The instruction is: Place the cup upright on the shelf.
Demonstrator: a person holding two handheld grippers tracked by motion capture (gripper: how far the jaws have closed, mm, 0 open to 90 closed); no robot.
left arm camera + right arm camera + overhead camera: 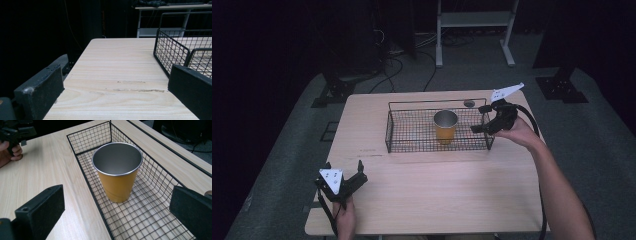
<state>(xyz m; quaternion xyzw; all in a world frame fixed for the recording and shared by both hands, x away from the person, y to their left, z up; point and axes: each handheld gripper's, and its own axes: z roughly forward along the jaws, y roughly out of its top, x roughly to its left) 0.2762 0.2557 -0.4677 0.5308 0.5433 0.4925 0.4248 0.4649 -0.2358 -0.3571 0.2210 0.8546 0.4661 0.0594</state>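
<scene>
Standing upright in the wire basket (412,131), the cup (445,127) faces the spread right tool (486,120).

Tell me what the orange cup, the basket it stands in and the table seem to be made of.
Orange cup: likely metal, given its dull silver-grey inside and thin bright rim; the outside looks like a smooth orange coating.
Black wire basket: thin rods in a square grid, probably steel with a black coating.
Pale table: light wood grain with streaks, though it could be solid wood or a laminate.
</scene>
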